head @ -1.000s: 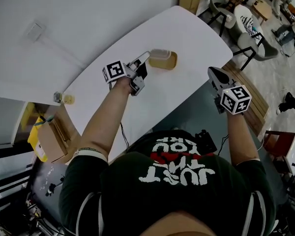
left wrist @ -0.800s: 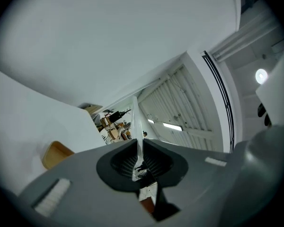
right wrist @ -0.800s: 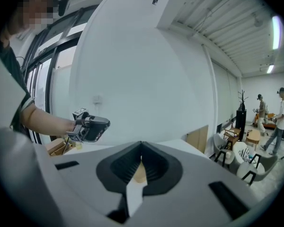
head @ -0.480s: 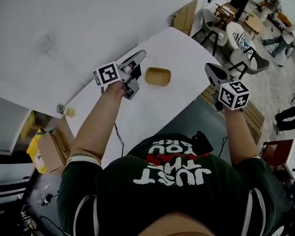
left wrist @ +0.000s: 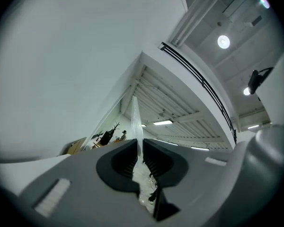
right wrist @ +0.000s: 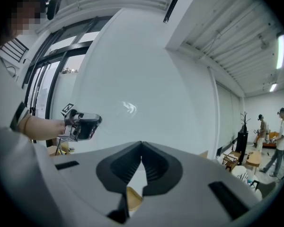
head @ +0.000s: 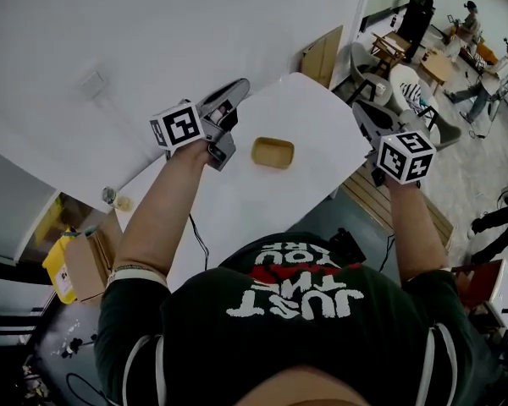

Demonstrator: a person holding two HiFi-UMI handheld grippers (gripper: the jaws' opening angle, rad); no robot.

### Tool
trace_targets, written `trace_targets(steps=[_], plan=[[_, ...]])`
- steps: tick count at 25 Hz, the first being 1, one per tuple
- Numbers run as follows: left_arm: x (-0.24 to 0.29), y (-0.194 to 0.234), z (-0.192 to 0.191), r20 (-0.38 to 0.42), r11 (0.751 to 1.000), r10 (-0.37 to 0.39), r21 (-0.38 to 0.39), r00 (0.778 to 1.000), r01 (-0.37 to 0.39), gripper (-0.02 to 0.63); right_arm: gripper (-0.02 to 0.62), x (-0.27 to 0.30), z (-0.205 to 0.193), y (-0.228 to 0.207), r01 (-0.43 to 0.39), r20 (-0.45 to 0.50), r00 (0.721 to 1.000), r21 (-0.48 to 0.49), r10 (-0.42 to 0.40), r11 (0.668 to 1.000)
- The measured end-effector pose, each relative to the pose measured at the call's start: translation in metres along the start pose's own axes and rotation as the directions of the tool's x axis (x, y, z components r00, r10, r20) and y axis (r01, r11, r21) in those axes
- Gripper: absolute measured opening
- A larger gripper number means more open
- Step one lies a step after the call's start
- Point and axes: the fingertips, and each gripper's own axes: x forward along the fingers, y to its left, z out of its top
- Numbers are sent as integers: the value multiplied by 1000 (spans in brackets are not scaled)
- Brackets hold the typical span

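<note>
Two claws hang in the air above a white bench (head: pixel 309 112), both empty. The left claw (head: pixel 237 87) sits in the upper middle of the head view, over the bench's far-left edge, and points up and to the right. In its own view the jaws are pressed nearly together with only a thin slit between them and nothing in it, and they aim up at a white wall and a ribbed ceiling. Its marker cube (head: pixel 179 125) rides just below and left of the jaws.

The right claw (head: pixel 361 111) is at the right of the head view, past the bench's right edge and above the floor. Its jaws meet at the tips and pinch nothing. Its cube (head: pixel 404 156) faces the camera just below. The right gripper view shows the left claw at the left of its frame, held out in front of the wall.

A tan tray (head: pixel 273 152) lies flat on the bench in the middle of the head view, between the two claws. It is nearer the left one, below and right of it, and touches neither. In the right gripper view a corner of the tray shows low in the frame, under the closed jaws.

At the bench's lower-left end stands a small clear container (head: pixel 110 196). A cardboard box (head: pixel 85 265) lies on the floor further down at the left. Chairs (head: pixel 406 66) and people (head: pixel 499 57) fill the upper right corner.
</note>
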Motion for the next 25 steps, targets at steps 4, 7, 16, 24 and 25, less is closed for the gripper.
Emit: trace_targets(steps=[4,7,16,24,25], plan=[[-1,-7,22,21,997,8,71,1000,-10,43,6,6,21,1,-5,19,1000,-29,6,1000],[0,-15,33,26,992,10,127,1000,-14,43,6,7,31,-1,-9,29,1000,-39,10,999],[5,-30,49,26,975,18,219,1000,-23,41,6,11,50,-2,-12,54,998,-55,15,998],[4,-23,47,18,977,26,212,1000,-29,41,6,13,50,-5,-11,51,999,-51,14,999],[4,-22,47,17,977,27,211,1000,-30,41,6,13,50,-5,-11,51,999,-51,14,999]])
